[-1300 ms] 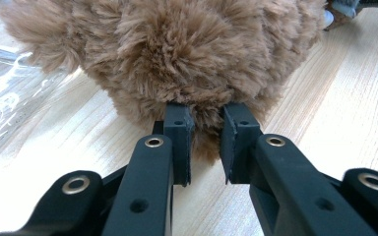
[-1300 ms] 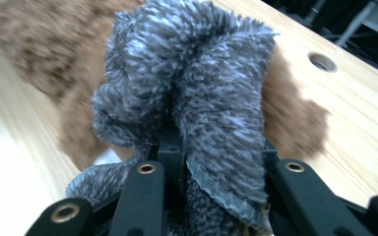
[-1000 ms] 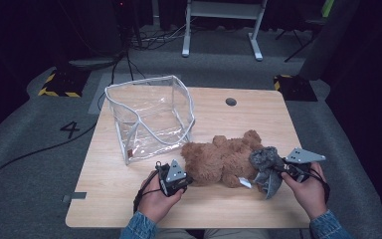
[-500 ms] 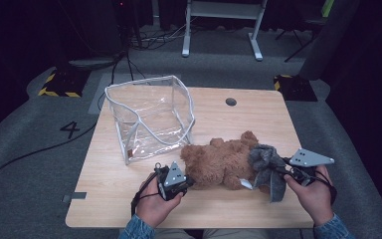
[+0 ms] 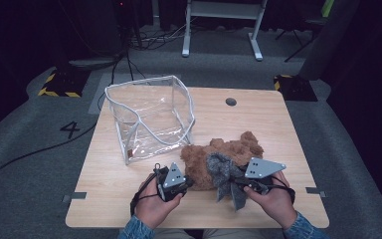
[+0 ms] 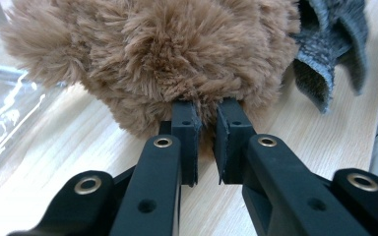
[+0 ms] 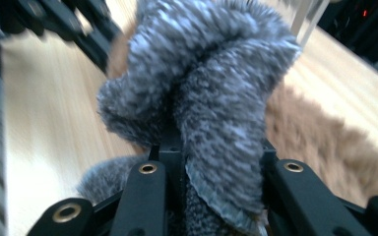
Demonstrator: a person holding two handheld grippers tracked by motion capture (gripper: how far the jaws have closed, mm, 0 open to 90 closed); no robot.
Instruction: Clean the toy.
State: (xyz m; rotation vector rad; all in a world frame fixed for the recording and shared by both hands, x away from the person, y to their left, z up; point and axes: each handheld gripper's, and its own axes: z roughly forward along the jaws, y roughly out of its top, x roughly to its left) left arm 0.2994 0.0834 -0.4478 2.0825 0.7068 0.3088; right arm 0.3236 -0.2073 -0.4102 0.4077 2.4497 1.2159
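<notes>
In the high view a brown plush bear [image 5: 224, 157] lies on the wooden counter [image 5: 258, 114] just in front of a clear plastic bag [image 5: 149, 117], with the left gripper [image 5: 185, 184] at its near left side and the right gripper [image 5: 236, 183] holding a grey knitted cloth [image 5: 225, 174] draped against its near right side. In the left gripper view the fingers [image 6: 187, 128] have just been closing and now stand nearly together, pinching a tuft of the bear's fur [image 6: 167, 54] low on its body, while the grey cloth [image 6: 332, 44] hangs at the upper right. In the right gripper view, which is blurred, the fingers are clamped on a bunched fold of the grey cloth [image 7: 211, 98], with the brown fur [image 7: 320, 142] behind it to the right.

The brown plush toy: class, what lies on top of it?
A grey knitted cloth drapes over the brown plush toy, held in the right gripper. The fur beneath the cloth is covered, so nothing can be told of that part.
</notes>
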